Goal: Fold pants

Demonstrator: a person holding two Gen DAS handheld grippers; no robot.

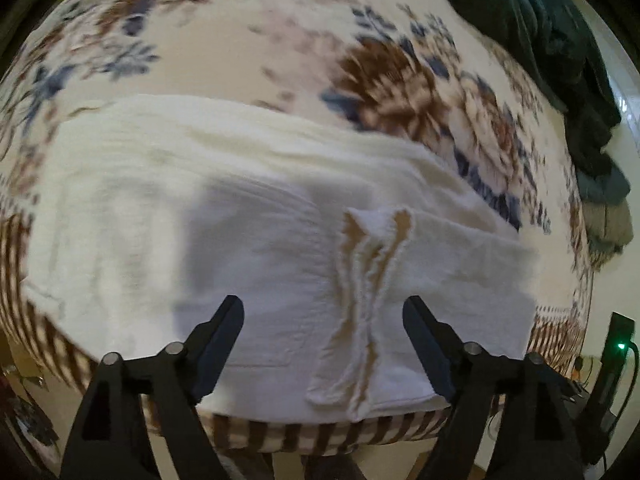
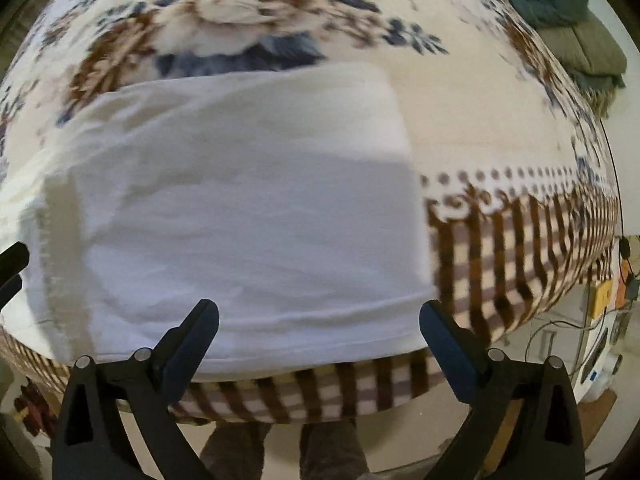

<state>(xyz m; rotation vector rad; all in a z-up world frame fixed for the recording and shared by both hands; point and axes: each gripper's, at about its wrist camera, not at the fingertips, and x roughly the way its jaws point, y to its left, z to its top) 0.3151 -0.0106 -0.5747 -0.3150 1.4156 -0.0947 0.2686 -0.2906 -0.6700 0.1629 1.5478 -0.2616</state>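
Left gripper (image 1: 323,316) and right gripper (image 2: 319,320) jaws wide, empty, above white pants (image 1: 240,220)

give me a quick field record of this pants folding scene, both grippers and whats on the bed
garment: white pants, lying flat near the bed's front edge
surface: floral blanket with a striped border
left gripper: open, empty, above the pants
right gripper: open, empty, above the pants' near edge
other items: dark green fabric pile at the far right
fold state: cannot tell how many folds are done
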